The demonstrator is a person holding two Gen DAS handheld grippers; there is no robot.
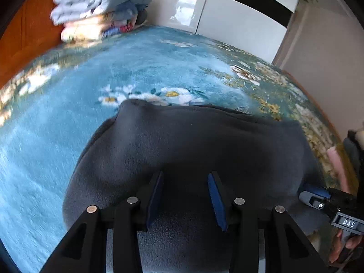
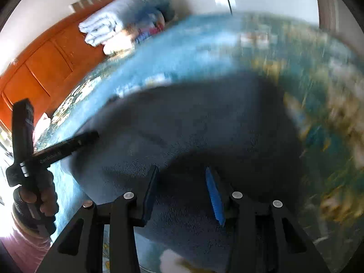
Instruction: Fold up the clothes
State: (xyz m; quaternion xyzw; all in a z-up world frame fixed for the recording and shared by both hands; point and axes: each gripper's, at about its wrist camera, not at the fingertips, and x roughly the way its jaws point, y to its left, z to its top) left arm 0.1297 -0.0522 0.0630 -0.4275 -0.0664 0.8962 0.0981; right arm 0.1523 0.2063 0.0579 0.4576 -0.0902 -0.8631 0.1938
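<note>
1. Upper left of both views: a stack of folded blankets (image 1: 100, 6) sits at the far edge of the bed, against an orange-brown wooden headboard (image 2: 45, 68).
2. The blue floral bedspread (image 1: 45, 136) covers the bed and fills the left and middle of the left wrist view; in the right wrist view its right side is badly blurred.
3. Centre of both views: a dark grey fleece garment (image 1: 193, 141) lies bunched on the bedspread, its far edge rumpled into a raised hump.
4. Bottom centre of the left wrist view: the left gripper (image 1: 185, 199) has its jaws spread well apart with nothing between them; the fleece lies directly under and ahead of the fingers. Whether the tips touch the cloth cannot be told.
5. Bottom centre of the right wrist view: the right gripper (image 2: 182, 193) is likewise wide open and holds nothing, poised over the near part of the garment.
6. Far right of the left wrist view: white wardrobe doors (image 1: 227, 16) stand behind the bed.
</note>
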